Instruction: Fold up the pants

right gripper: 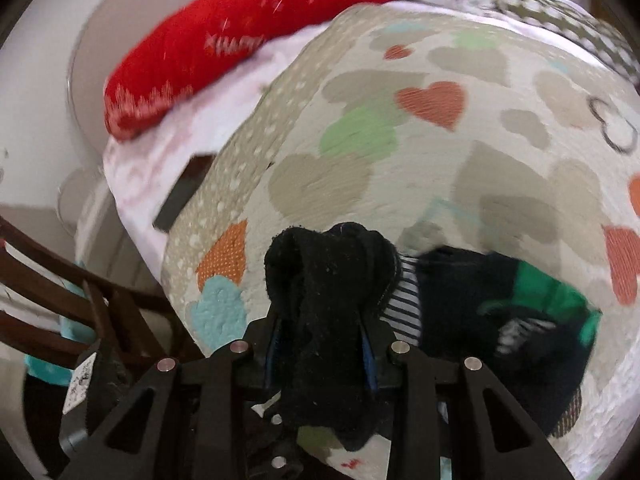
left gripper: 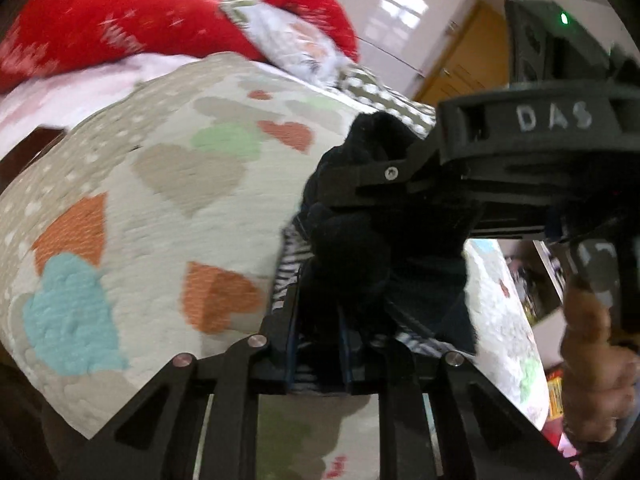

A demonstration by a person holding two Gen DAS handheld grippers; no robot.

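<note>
- Right wrist view: your right tongs (right gripper: 322, 336) are clamped on a bunched fold of the black pants (right gripper: 328, 280), held up at lower centre of the frame over the heart-print bedspread (right gripper: 400, 160).
- More dark cloth, with striped lining and a green patch, lies heaped on the bedspread at lower right. Whether it is all one garment, you cannot tell.
- Left wrist view: your left tongs (left gripper: 318, 344) sit narrow on dark and striped fabric at bottom centre, and the black pants (left gripper: 352, 248) bulge just above them.
- Progress, as a judgement: you are early. Both tongs hold cloth, but nothing lies flat or squared, and no finished fold shows. Spreading, halving and smoothing all appear left to do.
- Only the left view shows the other gripper's body marked "DAS" (left gripper: 554, 116) and your bare hand (left gripper: 592, 360) at right.
- Only the right view shows the wooden chair (right gripper: 60, 300) at lower left.
- Both show the red pillow (right gripper: 224, 44) at the top.
</note>
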